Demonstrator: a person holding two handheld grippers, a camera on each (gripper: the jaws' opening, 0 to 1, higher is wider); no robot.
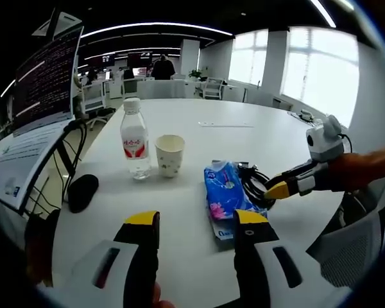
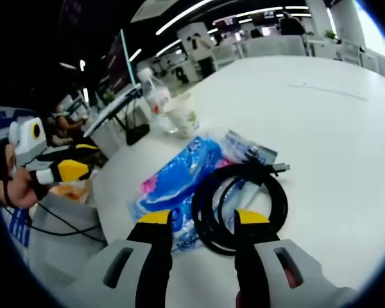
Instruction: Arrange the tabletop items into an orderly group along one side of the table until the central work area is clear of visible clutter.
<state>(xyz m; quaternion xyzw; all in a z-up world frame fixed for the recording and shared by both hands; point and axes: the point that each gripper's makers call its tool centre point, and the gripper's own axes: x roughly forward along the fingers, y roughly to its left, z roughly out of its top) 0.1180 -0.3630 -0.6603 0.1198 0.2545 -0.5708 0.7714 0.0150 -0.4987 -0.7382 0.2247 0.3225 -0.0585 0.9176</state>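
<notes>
A clear plastic water bottle [image 1: 135, 142] with an unreadable red label is standing at ten o'clock of the blue tissue pack [image 1: 222, 197]; left gripper [image 1: 196, 219] and right gripper [image 2: 196, 218], both gaping wide, are hovering.

The white surface [image 1: 199, 138] lies bare beyond the water bottle [image 1: 134, 138] and paper cup [image 1: 169, 154], open for passage. Nearer, the blue tissue pack [image 1: 223, 196] and coiled black cable [image 2: 239, 200] lie touching, blocking the middle; a black mouse [image 1: 82, 191] sits by the surface's left edge.
</notes>
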